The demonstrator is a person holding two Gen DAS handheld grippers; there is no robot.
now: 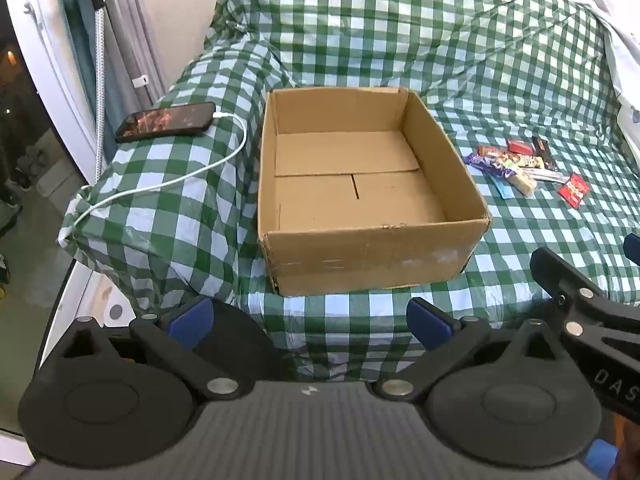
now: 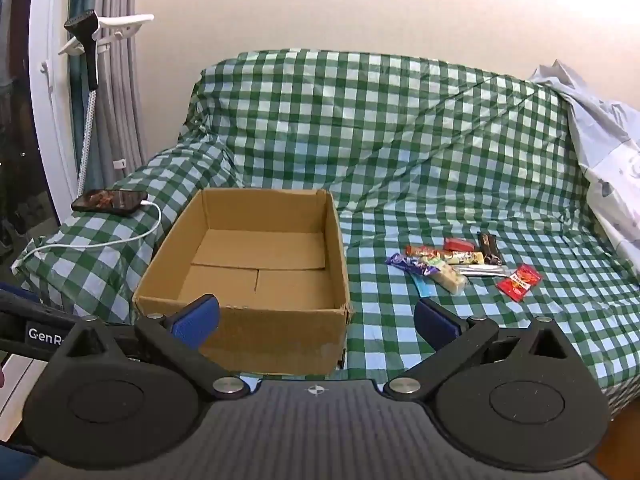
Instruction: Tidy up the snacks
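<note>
The cluster of colourful foil-wrapped snack bars [image 2: 460, 266] is seen right of centre, beyond the released, empty right gripper [image 2: 316, 322], right of the empty open brown cardboard box [image 2: 240, 320]; the empty, wide-open left gripper [image 1: 310, 316] is judged farther away.

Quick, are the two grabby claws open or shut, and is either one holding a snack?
Left gripper: open, holding nothing.
Right gripper: open, holding nothing.

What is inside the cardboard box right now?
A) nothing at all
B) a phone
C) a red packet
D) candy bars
A: the cardboard box shows only its bare bottom flaps, while the snacks lie on the checkered cloth beside it.
</note>
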